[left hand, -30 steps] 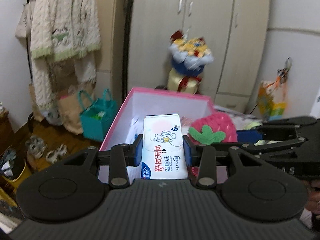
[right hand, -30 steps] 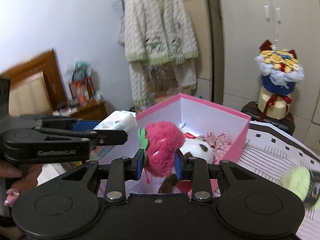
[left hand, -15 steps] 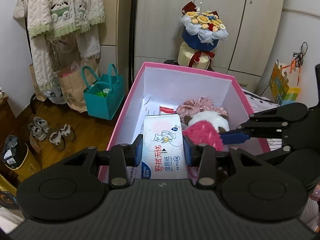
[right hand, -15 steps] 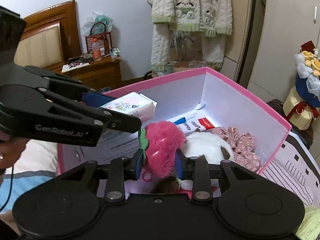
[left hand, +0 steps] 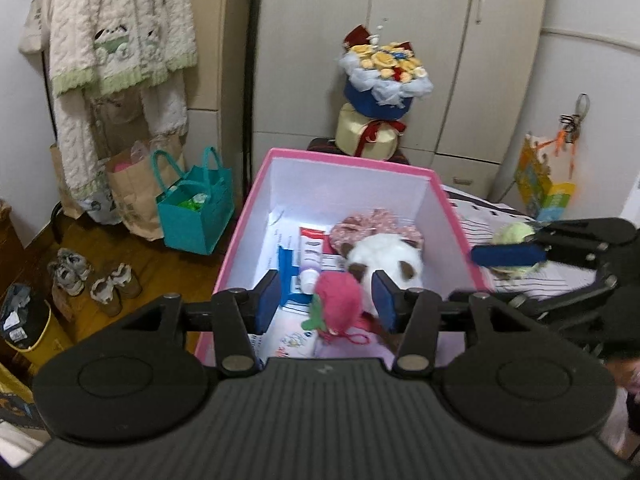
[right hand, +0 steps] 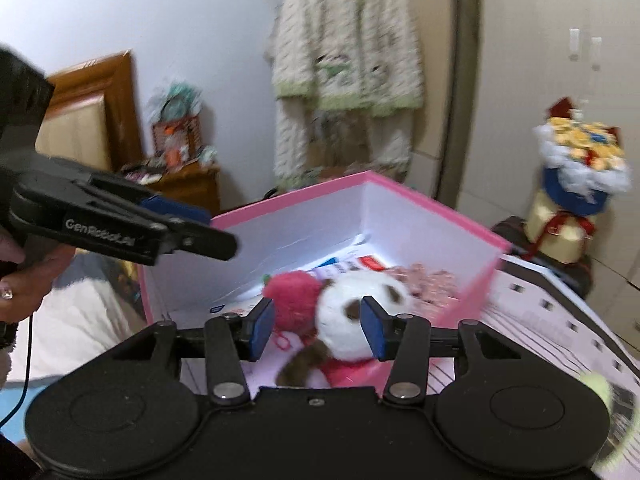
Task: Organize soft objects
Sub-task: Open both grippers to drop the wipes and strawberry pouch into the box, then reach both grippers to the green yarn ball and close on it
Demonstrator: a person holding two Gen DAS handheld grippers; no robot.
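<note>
Right wrist: right gripper [right hand: 316, 326] opening above pink box [right hand: 404, 196]

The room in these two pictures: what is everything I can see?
Pink cardboard box: one, white inside, centre.
Pink plush strawberry: one, in box.
White panda plush: one, in box.
Wet-wipes pack: one, white, box's near end.
Tube: one, white-red, in box.
Floral scrunchie: one, pink, box's far end.
Teal tote bag: one, floor.
Cream knitted cardigan: one, hanging.
Flower bouquet: one, blue-wrapped, by wardrobe.
Left gripper: black, blue pads, opening, empty.
Right gripper: same, opening, empty.
</note>
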